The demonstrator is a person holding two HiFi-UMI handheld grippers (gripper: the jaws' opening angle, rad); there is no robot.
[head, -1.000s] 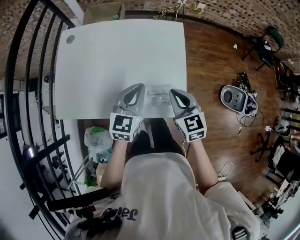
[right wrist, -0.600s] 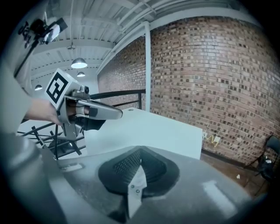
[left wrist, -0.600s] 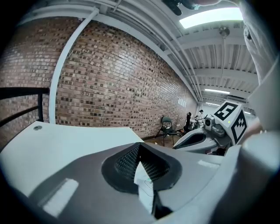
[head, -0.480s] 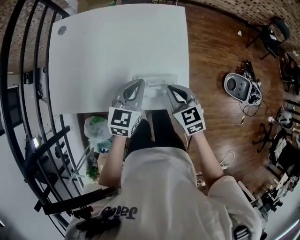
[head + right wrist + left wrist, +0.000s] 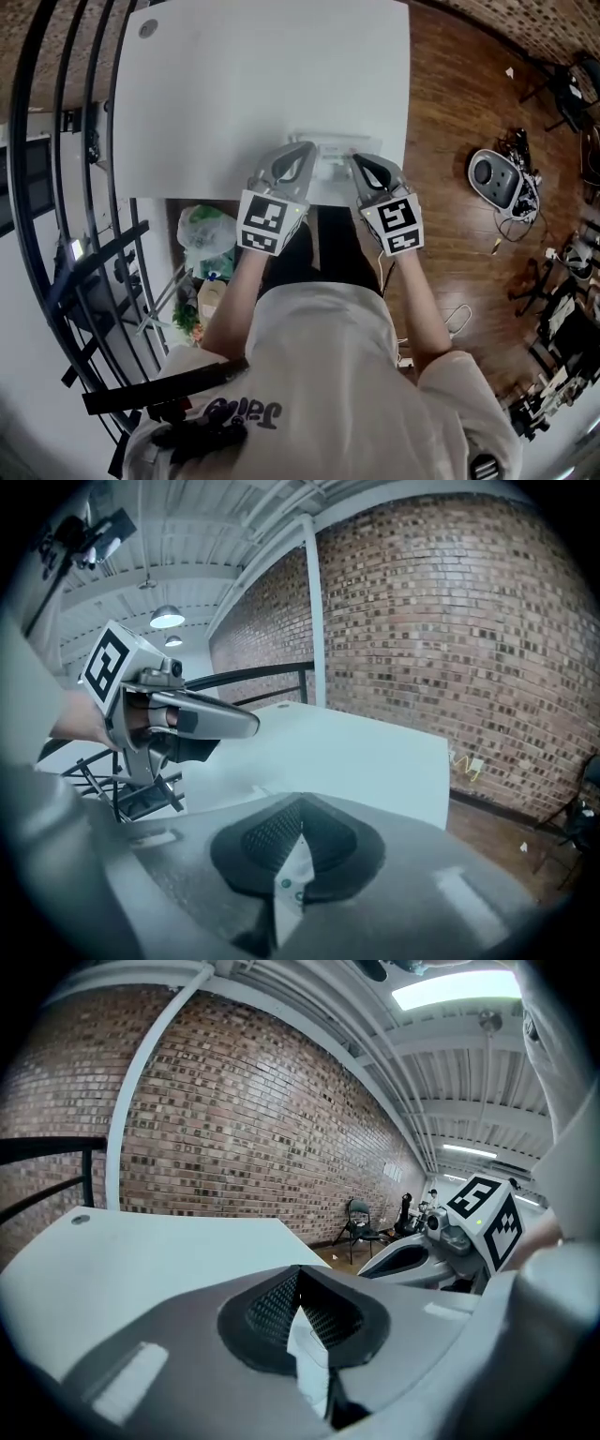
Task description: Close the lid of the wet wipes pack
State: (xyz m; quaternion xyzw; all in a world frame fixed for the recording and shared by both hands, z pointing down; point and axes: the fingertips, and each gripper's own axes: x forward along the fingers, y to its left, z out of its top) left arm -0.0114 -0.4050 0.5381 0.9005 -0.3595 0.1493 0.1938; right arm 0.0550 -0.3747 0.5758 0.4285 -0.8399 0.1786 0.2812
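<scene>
The wet wipes pack (image 5: 331, 157), pale and see-through, lies on the white table (image 5: 253, 84) near its front edge, and I cannot tell how its lid stands. My left gripper (image 5: 302, 152) is at the pack's left end and my right gripper (image 5: 360, 162) at its right end. In the left gripper view the jaws (image 5: 300, 1274) are shut, with a white sliver of the pack (image 5: 311, 1365) pinched between the pads. The right gripper view shows the same: jaws (image 5: 298, 832) shut on a white strip of the pack (image 5: 289, 888) with green dots.
A black railing (image 5: 66, 234) runs along the left. Under the table's edge sit a green-white bag (image 5: 208, 230) and clutter. Wooden floor on the right holds a round grey device (image 5: 497, 178) with cables. A brick wall (image 5: 244, 1138) stands beyond the table.
The head view has shifted, so table and pack sit higher and further right in the picture. Both grippers stay at the pack's two ends.
</scene>
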